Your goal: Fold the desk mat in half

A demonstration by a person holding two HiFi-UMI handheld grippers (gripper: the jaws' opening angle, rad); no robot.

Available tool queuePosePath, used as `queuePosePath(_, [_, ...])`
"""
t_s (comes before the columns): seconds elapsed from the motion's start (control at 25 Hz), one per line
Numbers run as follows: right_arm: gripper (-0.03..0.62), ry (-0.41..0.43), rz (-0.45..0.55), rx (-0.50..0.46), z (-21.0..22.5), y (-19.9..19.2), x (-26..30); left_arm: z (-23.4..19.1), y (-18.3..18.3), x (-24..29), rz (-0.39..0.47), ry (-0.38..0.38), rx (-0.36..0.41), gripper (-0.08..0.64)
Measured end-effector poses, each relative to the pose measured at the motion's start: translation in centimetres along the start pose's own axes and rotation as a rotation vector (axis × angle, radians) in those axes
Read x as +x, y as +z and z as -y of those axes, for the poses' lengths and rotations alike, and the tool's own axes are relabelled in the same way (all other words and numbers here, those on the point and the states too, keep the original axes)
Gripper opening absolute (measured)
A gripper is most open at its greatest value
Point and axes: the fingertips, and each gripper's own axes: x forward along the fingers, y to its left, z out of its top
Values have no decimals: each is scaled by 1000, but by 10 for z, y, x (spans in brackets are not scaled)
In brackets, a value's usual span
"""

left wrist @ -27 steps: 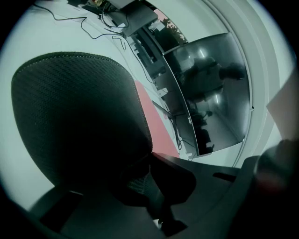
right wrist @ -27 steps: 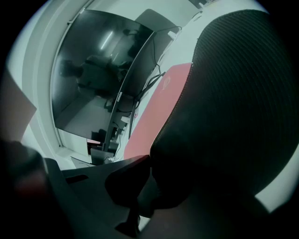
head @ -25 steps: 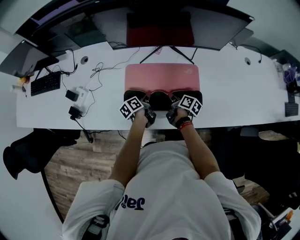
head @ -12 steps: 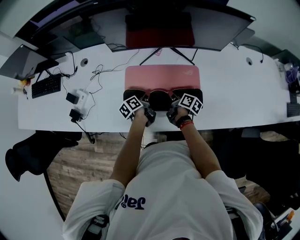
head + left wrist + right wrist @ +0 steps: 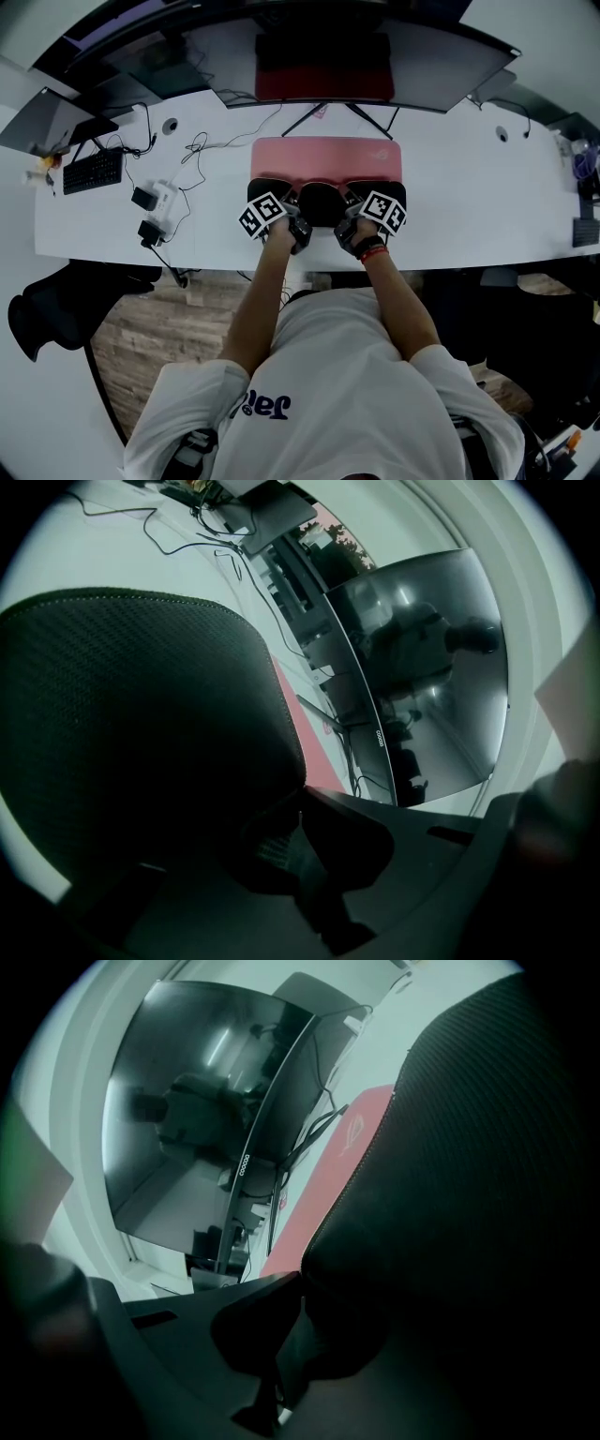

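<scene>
Both jaw pairs are closed tight on the near long edge of the mat [image 5: 326,157]. The left hand-held gripper [image 5: 279,199] pinches it close to the left corner and the right hand-held gripper [image 5: 364,199] close to the right corner. In each gripper view the jaws meet on the thin edge, with no gap showing (left [image 5: 300,803], right [image 5: 300,1283]).

The coming move turns on this: the flat, uncovered part of the mat lies straight ahead of both grippers, between them and the foot of the monitor [image 5: 323,66]. Its long axis runs crosswise, from one gripper to the other, so the crease should form along that axis as the held edge goes forward to the far edge. Neither hand is nearer. They sit level with each other, each at its own end, and I judge they must advance together or the edges will not line up.

The held flap is raised and turned, so its black underside faces the cameras, left [image 5: 141,724] and right [image 5: 469,1166]. That underside is finely dimpled like rubber, and a light stitched line follows the rounded corner. The top face is smooth pink and lies flat on the white bench [image 5: 469,187]. The sheet looks thin and limp, curving between the two grips, so I expect it to sag in the middle.
</scene>
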Motion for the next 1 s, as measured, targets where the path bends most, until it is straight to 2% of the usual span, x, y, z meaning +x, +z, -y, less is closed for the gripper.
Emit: queuePosePath(1.0, [31, 75, -2, 19, -11, 41, 34, 16, 32, 42, 40, -19, 34, 31])
